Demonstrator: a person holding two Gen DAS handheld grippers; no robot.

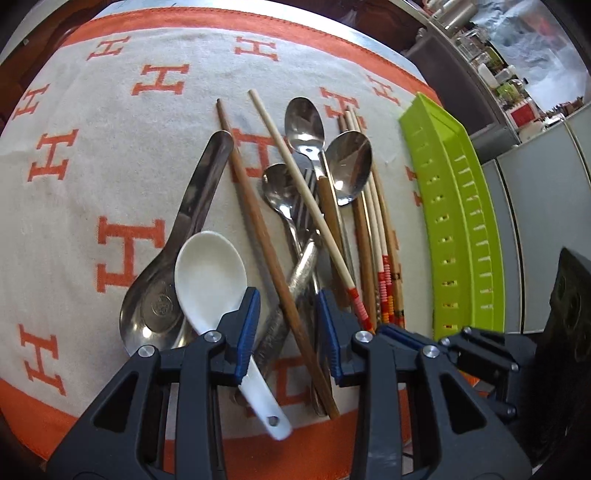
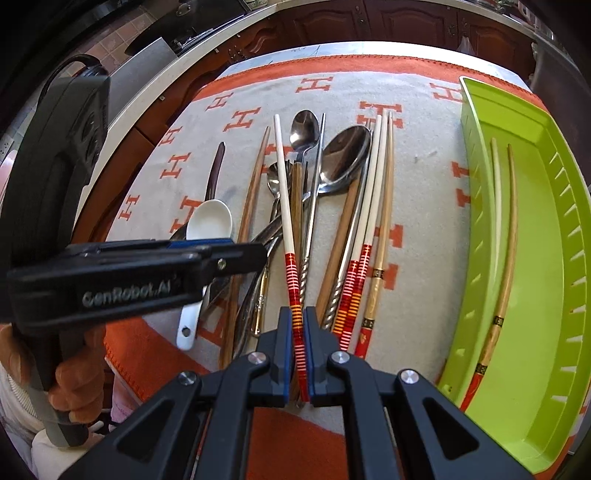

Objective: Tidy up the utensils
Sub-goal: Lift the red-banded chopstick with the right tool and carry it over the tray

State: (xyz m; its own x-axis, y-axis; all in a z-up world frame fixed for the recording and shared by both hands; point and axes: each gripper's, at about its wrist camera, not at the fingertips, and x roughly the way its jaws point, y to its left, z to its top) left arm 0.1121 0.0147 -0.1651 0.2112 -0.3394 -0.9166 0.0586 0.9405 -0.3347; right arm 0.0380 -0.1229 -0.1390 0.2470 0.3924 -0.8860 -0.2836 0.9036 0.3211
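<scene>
A pile of utensils lies on a white cloth with orange H marks (image 1: pixel 74 206): metal spoons (image 1: pixel 349 166), a white soup spoon (image 1: pixel 210 273), a steel soup spoon (image 1: pixel 162 295), brown chopsticks (image 1: pixel 255 218) and banded chopsticks (image 2: pixel 373 206). My right gripper (image 2: pixel 298 325) is shut on the red-banded end of a cream chopstick (image 2: pixel 284 184) that rests across the pile. My left gripper (image 1: pixel 288 332) is open low over the near end of the pile, its fingers on either side of a brown chopstick and a metal handle. The white spoon's handle runs under its left finger.
A lime-green slotted tray (image 2: pixel 546 280) sits to the right of the cloth with two chopsticks (image 2: pixel 511 236) inside. A gloved hand (image 2: pixel 74 373) holds the left gripper's handle. Dark wooden cabinets (image 2: pixel 332 26) lie beyond the table's far edge.
</scene>
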